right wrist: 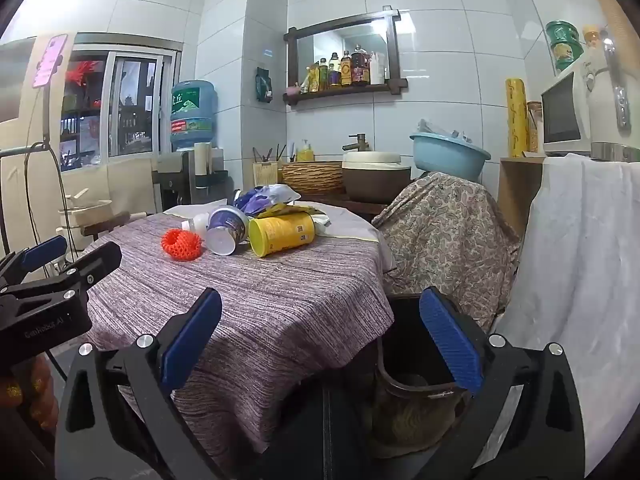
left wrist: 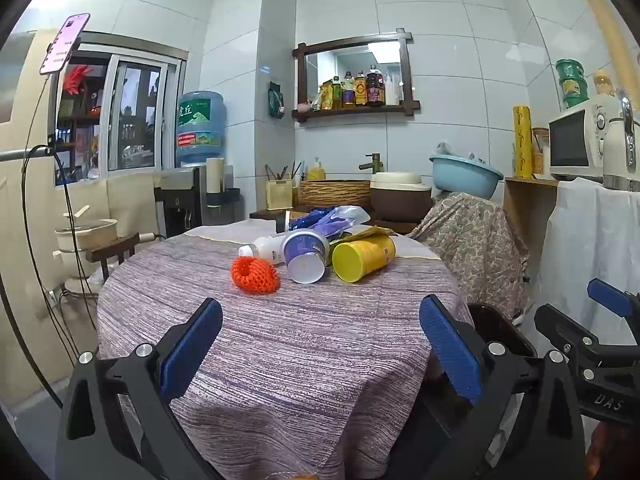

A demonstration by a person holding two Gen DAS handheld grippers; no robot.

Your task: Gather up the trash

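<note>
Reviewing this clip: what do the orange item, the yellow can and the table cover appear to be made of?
Orange item: looks like soft foam netting, going by its open mesh and squashed shape. Yellow can: likely cardboard or thin metal with a glossy printed wrap and smooth yellow base; unclear which. Table cover: woven fabric, matte, with streaked purple-grey threads, draping over the edge.

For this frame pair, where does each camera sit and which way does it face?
Left wrist: rides the left tongs, level-ish over the table toward the yellow can; own open blue pads show, with the right tongs at right edge.
Right wrist: rides the right tongs, same heading, with the bin below; left tongs at left.
Shared: orange net, can, bin.
</note>
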